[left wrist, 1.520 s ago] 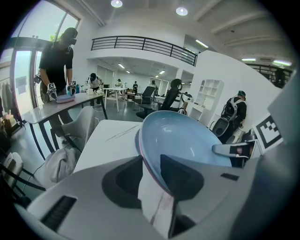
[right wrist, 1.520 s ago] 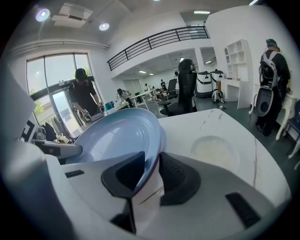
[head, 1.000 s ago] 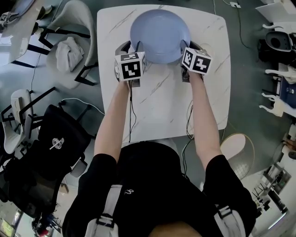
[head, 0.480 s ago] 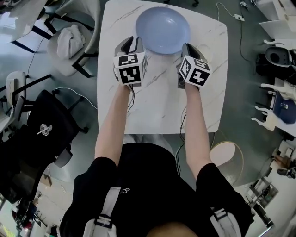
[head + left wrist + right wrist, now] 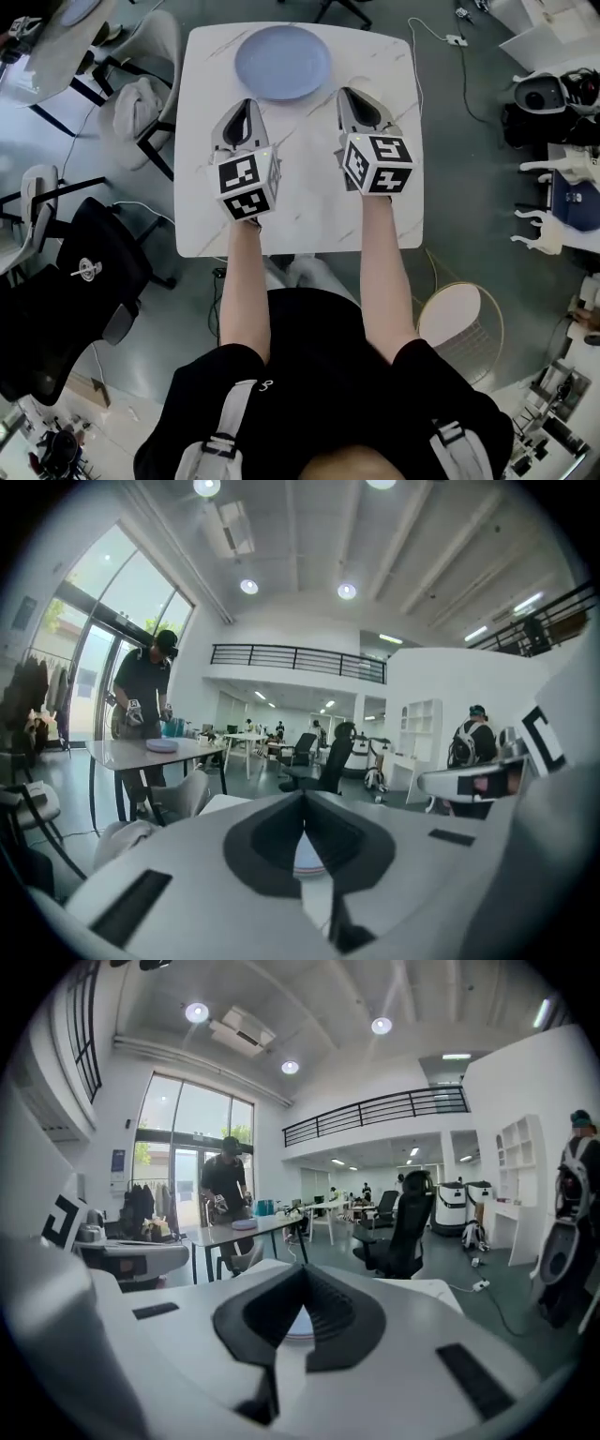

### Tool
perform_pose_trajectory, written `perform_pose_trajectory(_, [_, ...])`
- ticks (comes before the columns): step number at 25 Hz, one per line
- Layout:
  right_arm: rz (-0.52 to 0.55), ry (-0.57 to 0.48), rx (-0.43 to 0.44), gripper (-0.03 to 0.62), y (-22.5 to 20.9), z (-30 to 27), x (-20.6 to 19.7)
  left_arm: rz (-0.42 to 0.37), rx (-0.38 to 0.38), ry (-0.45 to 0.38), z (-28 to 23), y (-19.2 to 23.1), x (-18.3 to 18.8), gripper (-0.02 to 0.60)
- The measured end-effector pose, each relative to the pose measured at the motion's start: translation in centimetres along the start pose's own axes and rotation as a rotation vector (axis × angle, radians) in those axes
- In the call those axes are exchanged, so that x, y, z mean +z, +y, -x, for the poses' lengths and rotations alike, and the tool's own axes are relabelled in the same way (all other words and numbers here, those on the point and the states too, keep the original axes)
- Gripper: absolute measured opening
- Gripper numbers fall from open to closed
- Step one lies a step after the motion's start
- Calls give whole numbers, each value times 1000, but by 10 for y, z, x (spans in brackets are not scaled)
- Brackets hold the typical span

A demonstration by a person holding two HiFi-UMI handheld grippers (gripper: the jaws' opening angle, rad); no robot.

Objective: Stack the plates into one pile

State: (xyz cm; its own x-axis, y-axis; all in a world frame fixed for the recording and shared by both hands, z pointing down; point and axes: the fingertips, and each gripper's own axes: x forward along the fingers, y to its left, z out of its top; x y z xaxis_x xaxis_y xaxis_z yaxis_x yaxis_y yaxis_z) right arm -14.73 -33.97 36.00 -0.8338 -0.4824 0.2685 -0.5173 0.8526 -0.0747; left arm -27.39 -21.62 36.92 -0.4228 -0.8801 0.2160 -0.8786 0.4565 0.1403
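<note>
A pale blue plate (image 5: 281,61) lies flat at the far middle of the white marble table (image 5: 300,216). My left gripper (image 5: 247,105) hovers over the table a short way nearer than the plate's left rim, jaws shut on nothing. My right gripper (image 5: 349,96) is level with it, just off the plate's right rim, also shut and empty. Neither touches the plate. In the left gripper view a sliver of the plate (image 5: 309,860) shows behind the closed jaws of the left gripper (image 5: 303,797). The right gripper view shows the plate (image 5: 300,1326) the same way past the right gripper (image 5: 302,1271).
A white chair with a cloth (image 5: 141,94) stands left of the table, a black office chair (image 5: 56,300) at the near left, a round stool (image 5: 469,319) at the near right. Cables trail on the floor. A person (image 5: 141,705) stands at another table far off.
Both grippers have drawn back from the plate's sides toward me and their jaws have closed. The plate stays at the far end of the table.
</note>
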Motion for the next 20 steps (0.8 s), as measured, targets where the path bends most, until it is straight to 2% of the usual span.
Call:
perform_pose_trajectory(5, [14, -119, 12, 8, -1, 76, 43, 36, 22, -124, 59, -41, 39, 17])
perform_pose_trajectory(9, [41, -200, 66, 6, 10, 113, 59, -51, 32, -176, 88, -56, 62, 17])
perform_pose_trajectory(12, [83, -205, 84, 8, 12, 123, 52, -96, 62, -196, 107, -59, 66, 17])
perform_pose_trajectory(15, [81, -187, 81, 8, 12, 125, 42, -129, 76, -202, 122, -58, 68, 17])
perform_pose_trajectory(20, [119, -163, 118, 6, 23, 125, 36, -142, 95, -202, 136, -54, 67, 17])
